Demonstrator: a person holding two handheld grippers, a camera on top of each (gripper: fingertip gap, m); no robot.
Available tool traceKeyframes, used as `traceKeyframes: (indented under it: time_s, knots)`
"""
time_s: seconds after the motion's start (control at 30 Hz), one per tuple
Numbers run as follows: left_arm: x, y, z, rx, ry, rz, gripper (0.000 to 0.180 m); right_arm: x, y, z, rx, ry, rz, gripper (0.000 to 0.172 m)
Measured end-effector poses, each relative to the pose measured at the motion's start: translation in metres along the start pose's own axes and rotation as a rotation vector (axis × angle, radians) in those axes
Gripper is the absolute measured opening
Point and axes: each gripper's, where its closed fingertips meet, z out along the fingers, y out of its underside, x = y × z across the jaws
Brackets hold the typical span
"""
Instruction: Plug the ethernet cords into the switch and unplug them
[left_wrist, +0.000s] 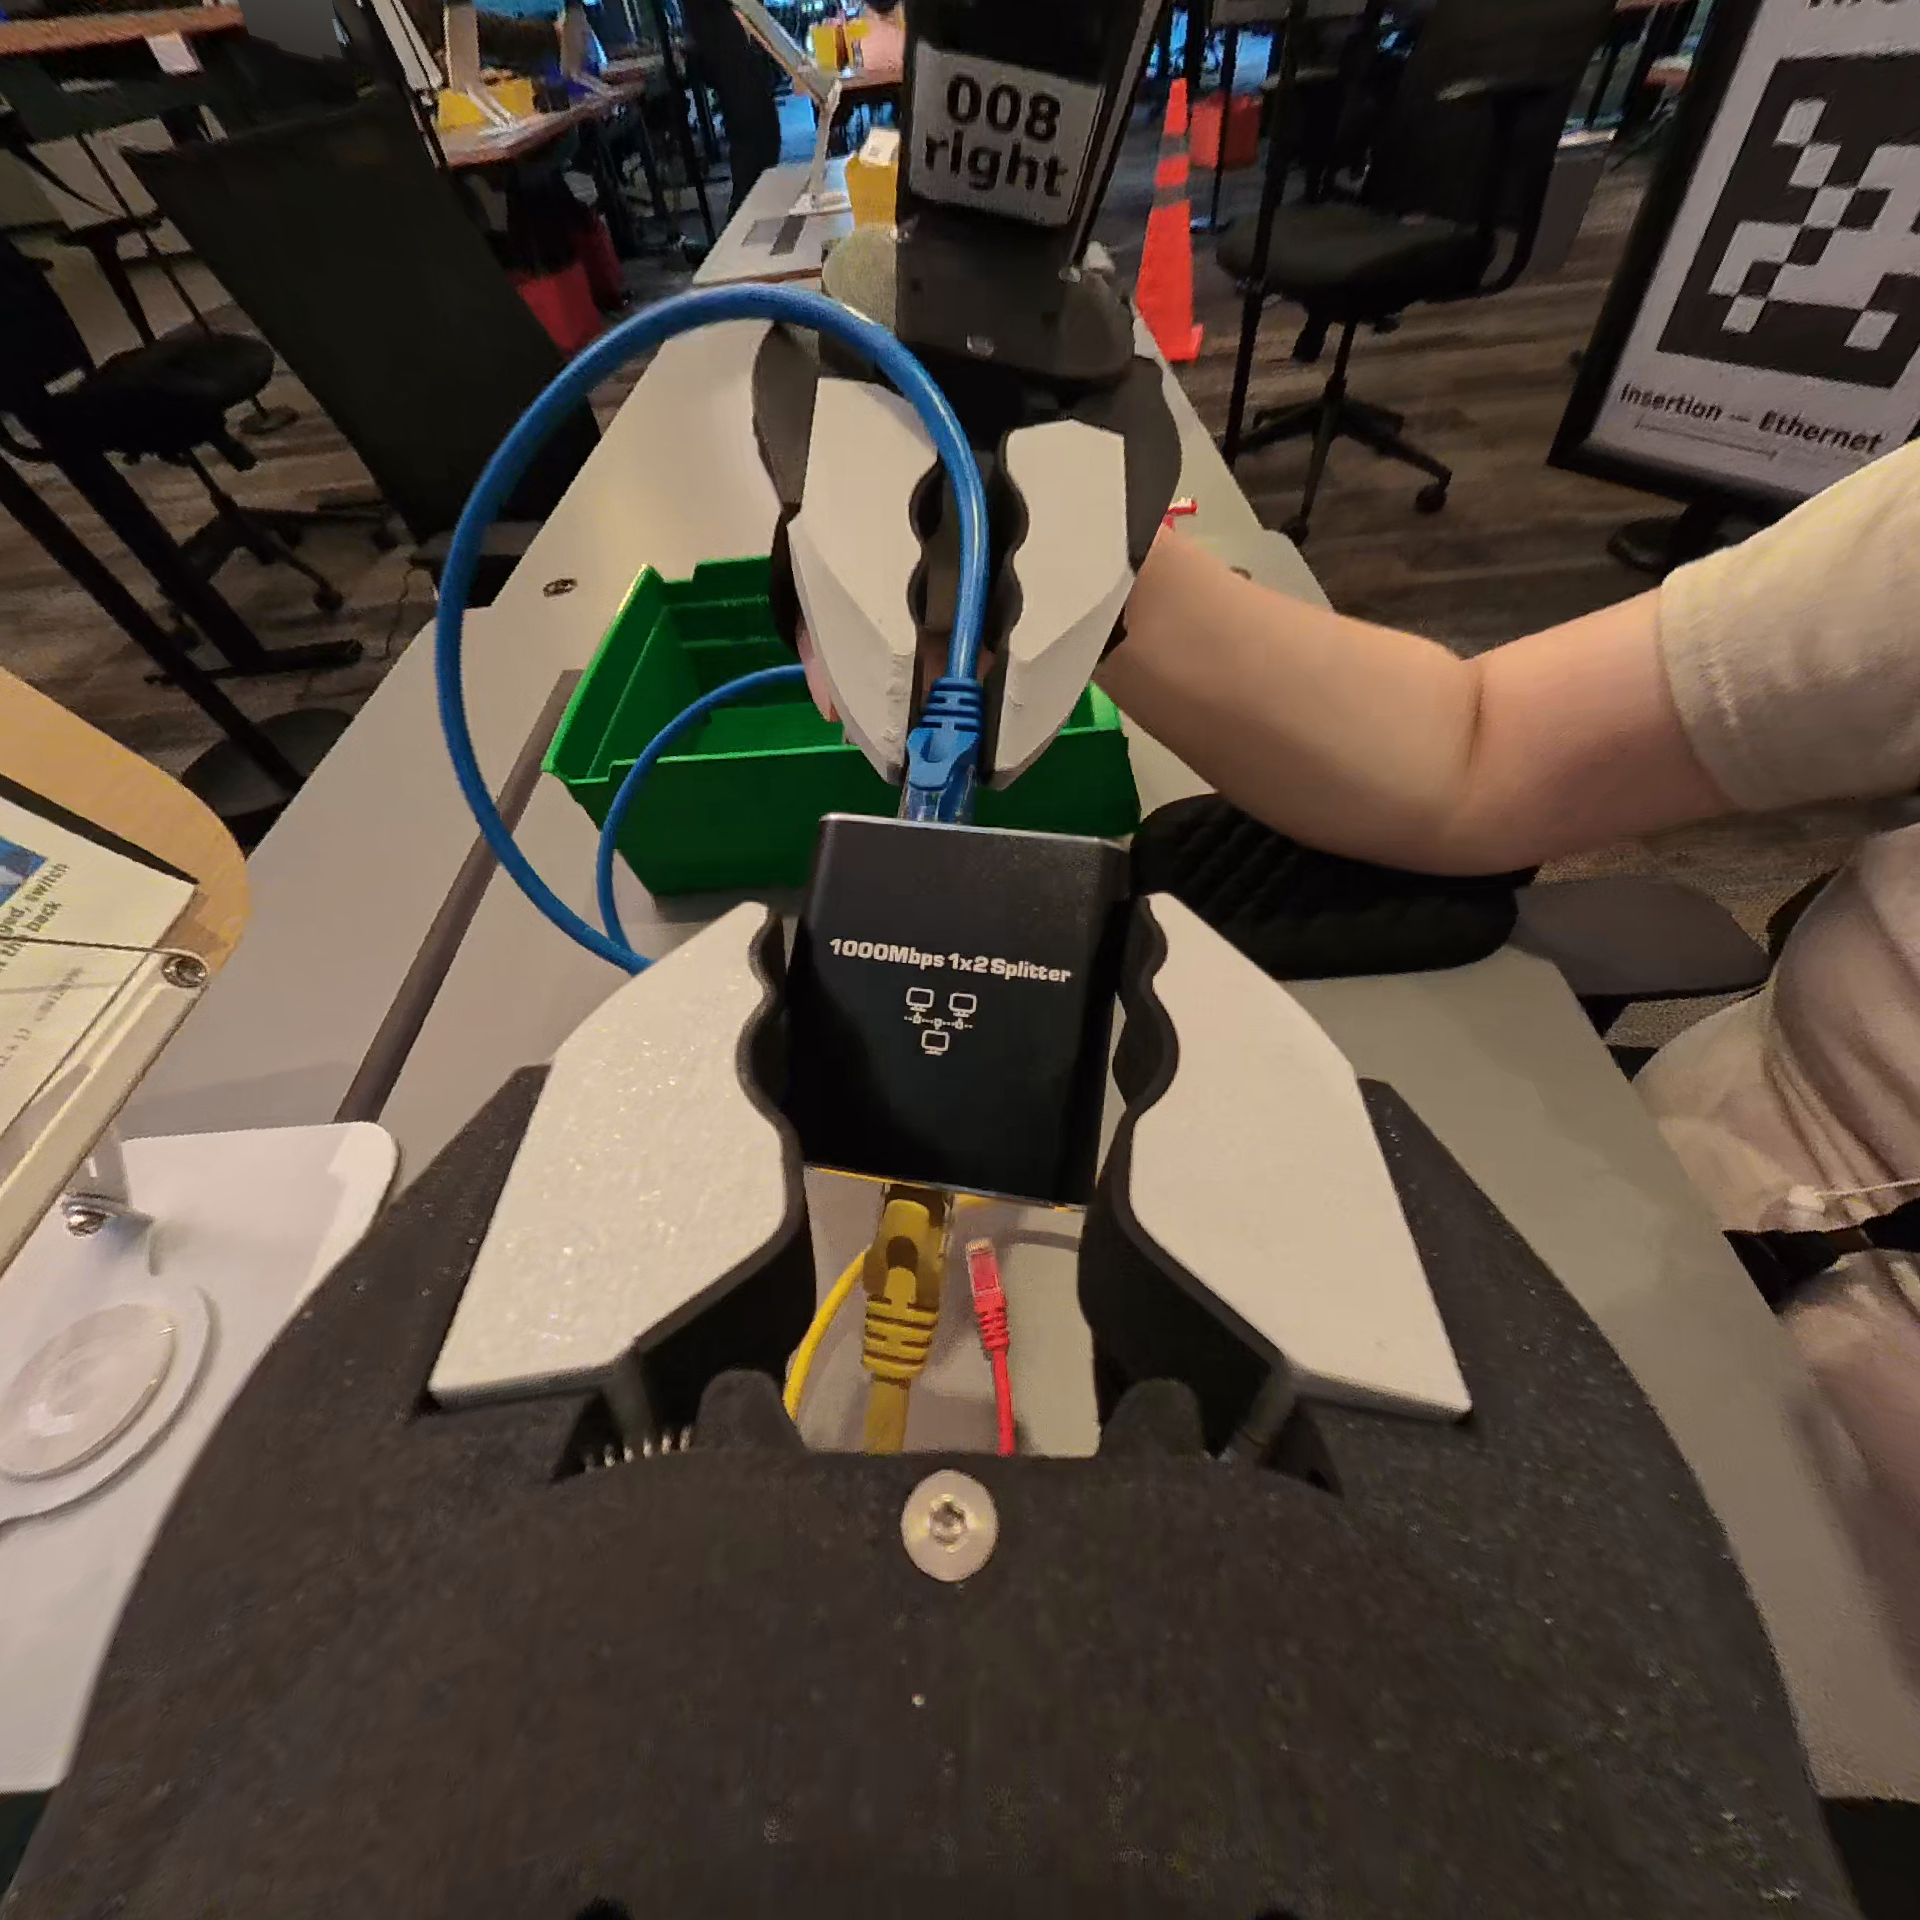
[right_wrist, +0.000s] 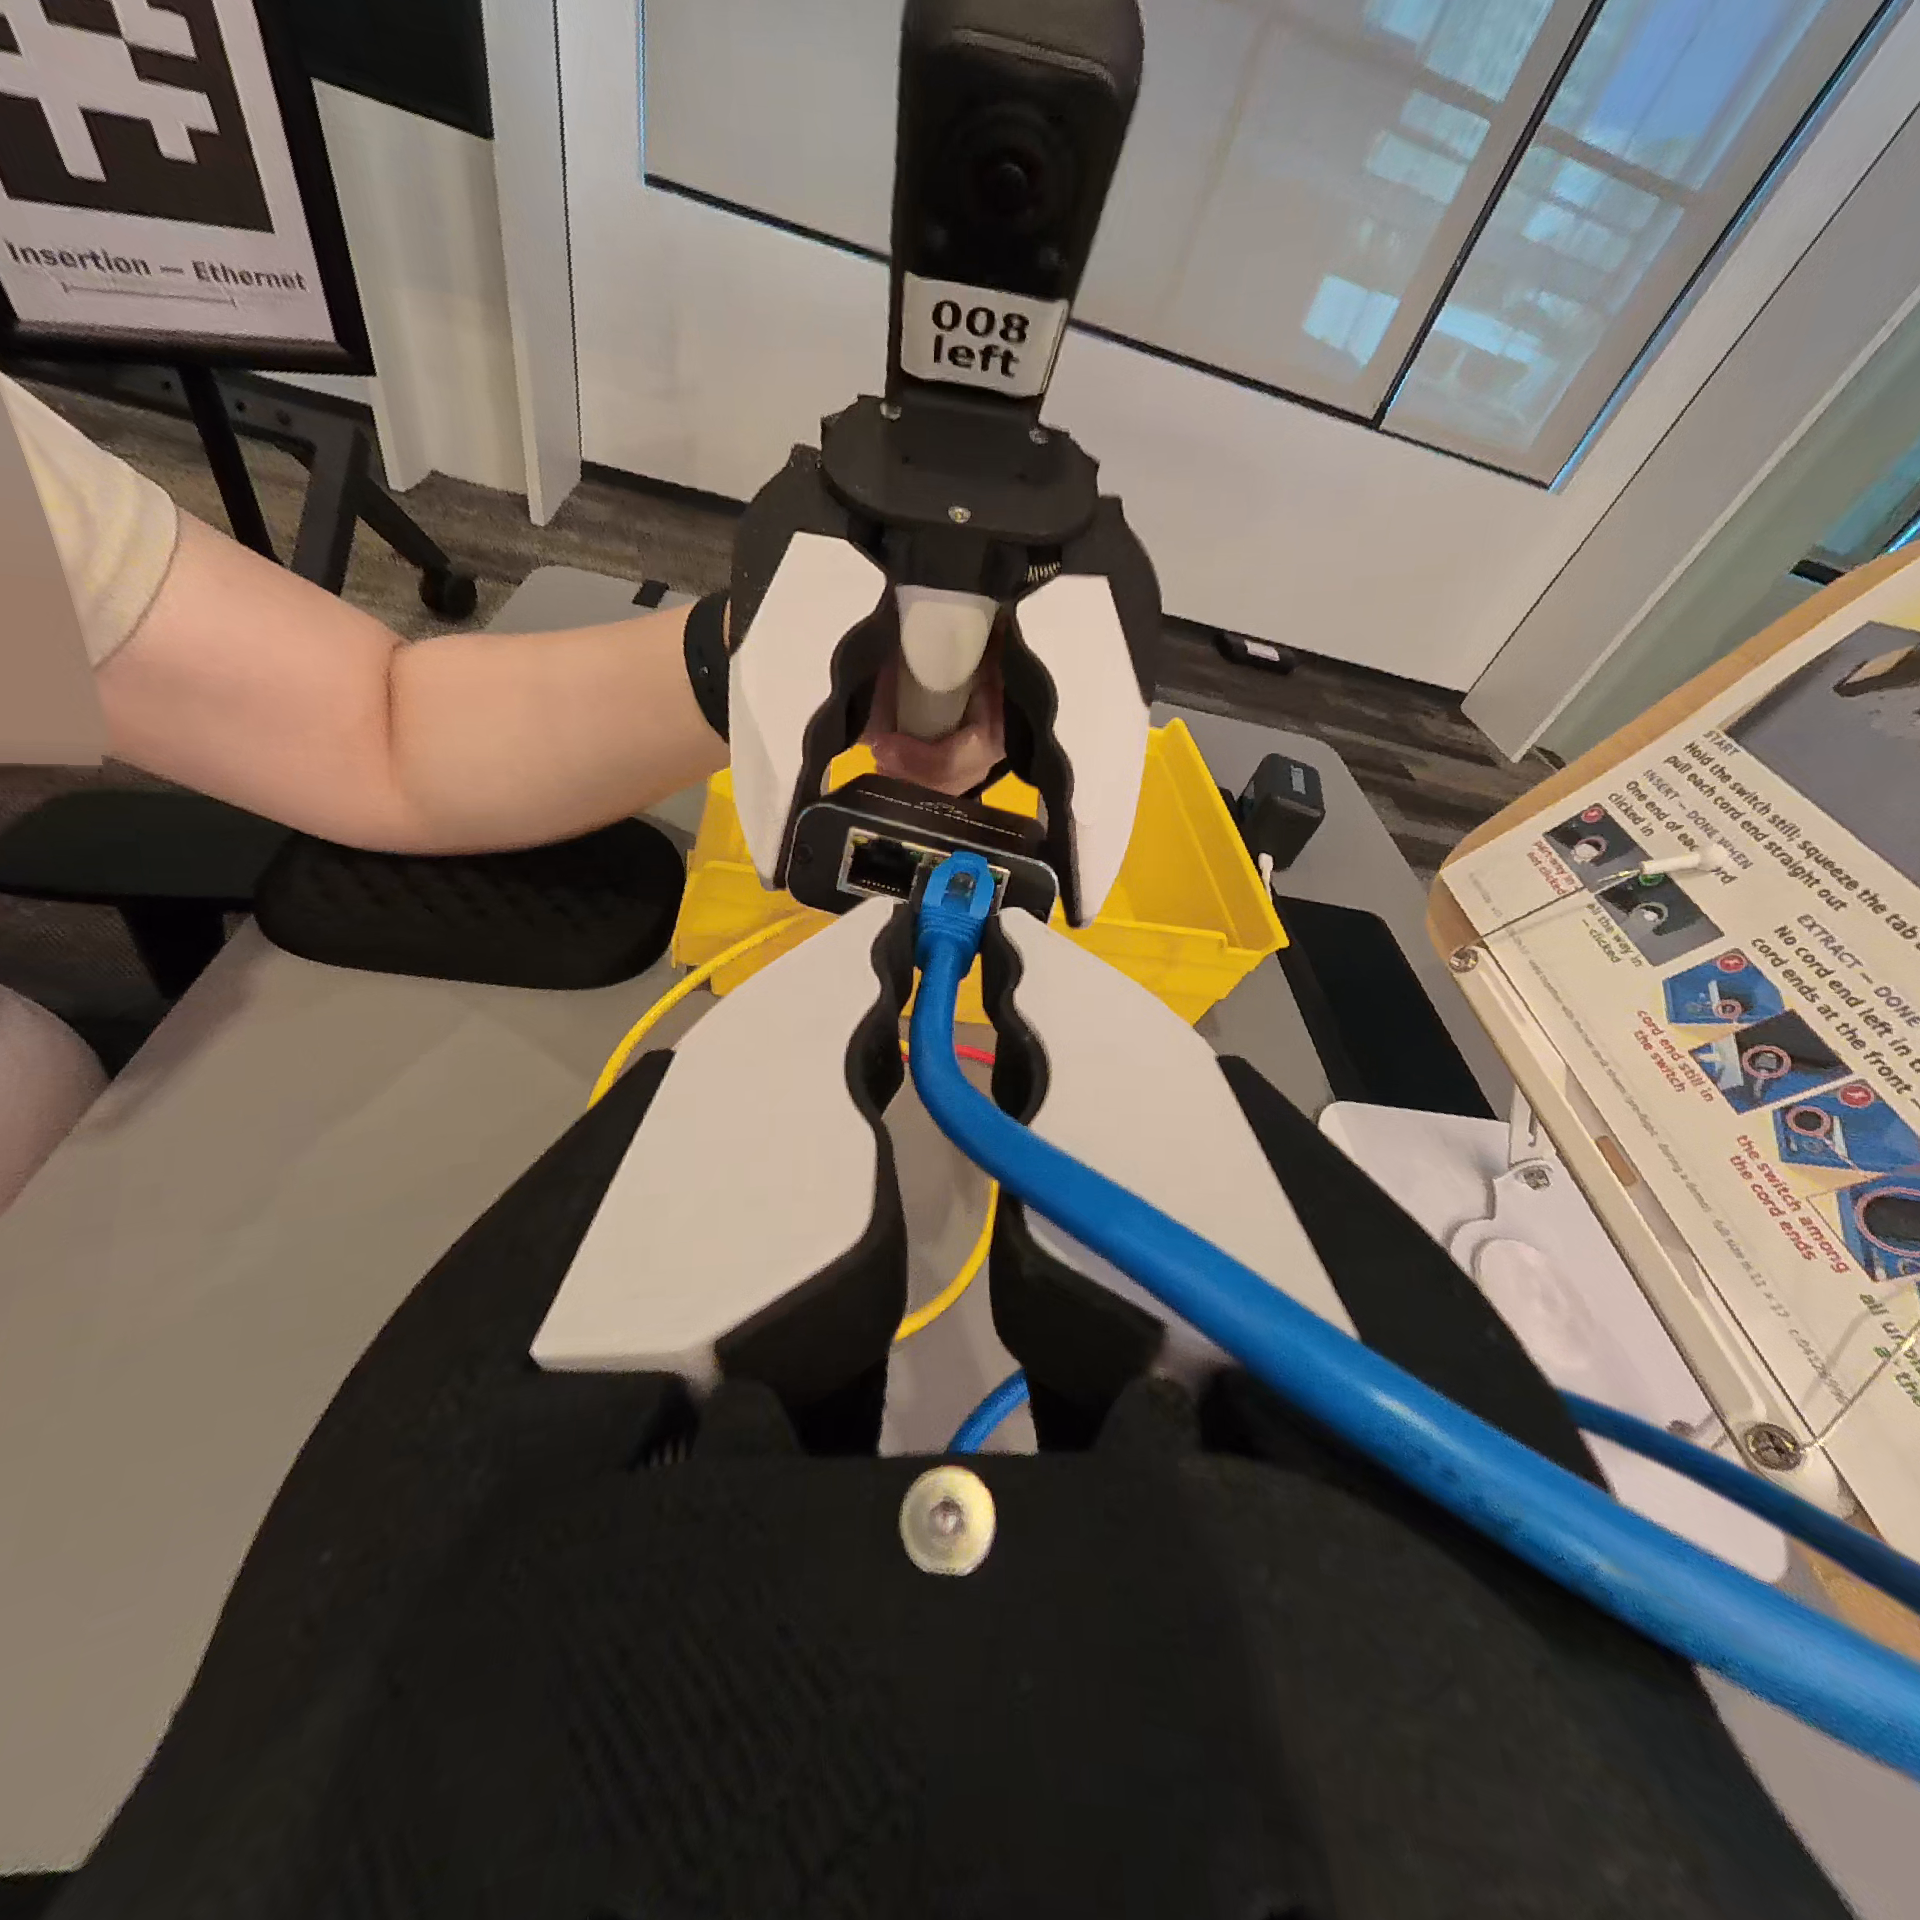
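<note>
My left gripper (left_wrist: 956, 914) is shut on the black switch (left_wrist: 951, 1039) and holds it by its two sides above the table. A yellow cord's plug (left_wrist: 899, 1299) sits in the switch's near face. A red plug (left_wrist: 987, 1299) lies loose beside it. My right gripper (right_wrist: 948, 920) is shut on the blue cord's plug (right_wrist: 956, 899), whose tip is in the right-hand port of the switch (right_wrist: 920, 868). The left-hand port is empty. In the left wrist view the right gripper (left_wrist: 948, 771) meets the switch's far face with the blue plug (left_wrist: 943, 748). The left gripper (right_wrist: 925, 883) shows opposite in the right wrist view.
A green bin (left_wrist: 727, 821) stands behind the switch and a yellow bin (right_wrist: 1174, 914) on the other side. An instruction board (right_wrist: 1714, 1039) stands at the table's side on a white base (left_wrist: 208, 1247). A person's forearm (left_wrist: 1403, 727) rests on a black pad (left_wrist: 1299, 894). Less than 4 cm separates the two grippers' tips.
</note>
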Motion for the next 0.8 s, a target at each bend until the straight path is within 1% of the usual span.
traceKeyframes:
  time_s: [0.07, 0.37, 0.5, 0.57, 0.67, 0.8]
  knots:
    - [0.001, 0.001, 0.0, -0.023, -0.021, 0.037, 0.061, -0.002, 0.001, 0.0, -0.007, -0.006, -0.011, 0.013]
    - [0.01, -0.002, -0.001, -0.03, 0.004, 0.039, 0.06, -0.009, -0.002, 0.001, 0.009, -0.04, -0.014, 0.013]
    - [0.013, -0.001, 0.0, -0.046, 0.003, 0.06, 0.06, -0.011, -0.002, -0.001, -0.009, -0.03, -0.066, 0.013]
    - [0.014, -0.002, 0.003, -0.059, -0.007, 0.086, 0.059, -0.014, -0.002, -0.003, -0.021, -0.023, -0.113, 0.013]
    - [0.018, -0.003, 0.005, -0.081, -0.04, 0.177, 0.06, -0.019, -0.005, -0.006, -0.024, -0.016, -0.18, 0.014]
    - [0.02, -0.005, 0.003, -0.119, -0.093, 0.241, 0.06, -0.021, -0.008, -0.006, -0.044, 0.011, -0.234, 0.014]
